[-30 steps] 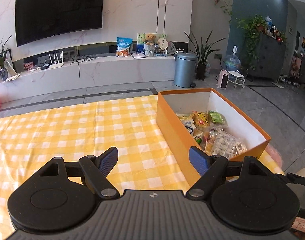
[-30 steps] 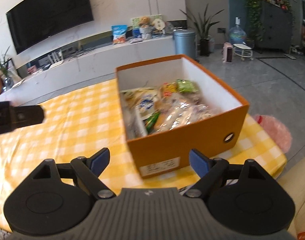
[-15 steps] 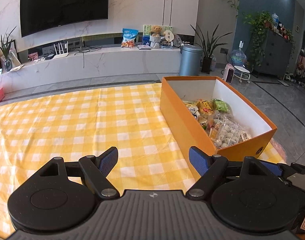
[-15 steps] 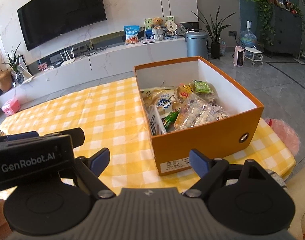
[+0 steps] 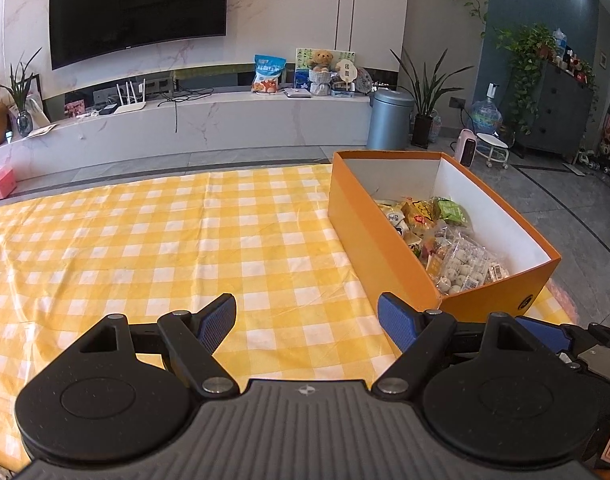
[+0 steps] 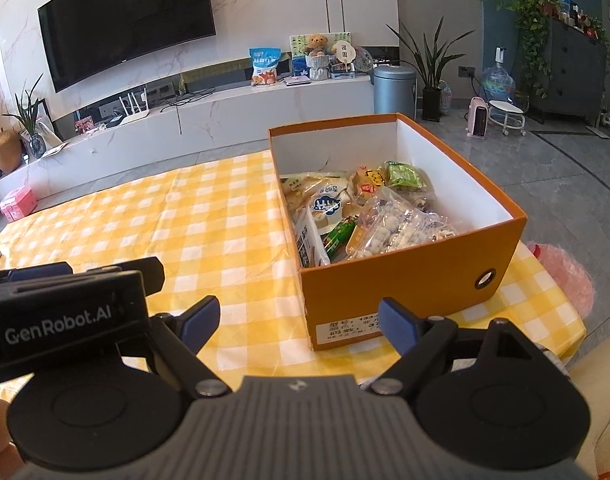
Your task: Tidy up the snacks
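Room: living room, wall television (image 5: 137, 8), long marble console below it, grey bin (image 5: 389, 120) at its right end.

Table (image 5: 145, 248): covered by a yellow-and-white checked cloth. Cloth surface is bare apart from the box; no loose packets visible on it in either view.

Orange box (image 6: 405, 280): stands on the right part of the table, lid off, white inside, printed label on its near end. Snacks (image 6: 345, 216) all lie inside it, heaped toward the near-left corner: a white-and-blue pouch, a green stick pack, a clear bag of small round pieces (image 5: 465, 264), yellow and green packets farther back. The far end of the box is empty.

Change over the last second: both views have levelled out and swung so that the box sits more centred and more of the table shows. In the right wrist view the left unit has come into frame at lower left, so the two tools now sit side by side, near the table's front edge.

Left gripper (image 5: 307, 318): fingers released, spread wide, nothing between them, above bare cloth left of the box.

Right gripper (image 6: 299, 324): fingers likewise released and empty, opening unchanged, aimed at the box's near end.

Judgement: either snacks are all gathered and the job is near done, or sorting from the box has yet to start. Neither tool is committed to a packet.
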Demonstrator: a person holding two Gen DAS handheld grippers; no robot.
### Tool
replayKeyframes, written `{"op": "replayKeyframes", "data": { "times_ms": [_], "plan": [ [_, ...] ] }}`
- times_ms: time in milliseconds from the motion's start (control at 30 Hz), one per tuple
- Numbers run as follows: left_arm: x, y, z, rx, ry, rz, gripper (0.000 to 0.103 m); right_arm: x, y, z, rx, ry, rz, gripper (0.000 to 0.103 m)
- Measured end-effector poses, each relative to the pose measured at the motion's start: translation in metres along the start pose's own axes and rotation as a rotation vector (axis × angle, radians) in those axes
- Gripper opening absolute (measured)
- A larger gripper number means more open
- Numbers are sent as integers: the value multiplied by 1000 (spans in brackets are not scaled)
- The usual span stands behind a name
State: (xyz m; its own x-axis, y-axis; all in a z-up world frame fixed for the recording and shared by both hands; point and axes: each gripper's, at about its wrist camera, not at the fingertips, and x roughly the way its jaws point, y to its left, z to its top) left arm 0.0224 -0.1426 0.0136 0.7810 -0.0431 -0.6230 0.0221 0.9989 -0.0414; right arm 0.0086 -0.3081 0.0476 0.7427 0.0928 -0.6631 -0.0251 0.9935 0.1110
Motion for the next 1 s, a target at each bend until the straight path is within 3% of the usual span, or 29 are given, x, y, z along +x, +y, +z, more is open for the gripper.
{"op": "replayKeyframes", "data": {
  "times_ms": [1000],
  "plan": [
    [5,3,-5,-22,26,11,95,5,8,-3,-46,13,-47,82]
  ]
}}
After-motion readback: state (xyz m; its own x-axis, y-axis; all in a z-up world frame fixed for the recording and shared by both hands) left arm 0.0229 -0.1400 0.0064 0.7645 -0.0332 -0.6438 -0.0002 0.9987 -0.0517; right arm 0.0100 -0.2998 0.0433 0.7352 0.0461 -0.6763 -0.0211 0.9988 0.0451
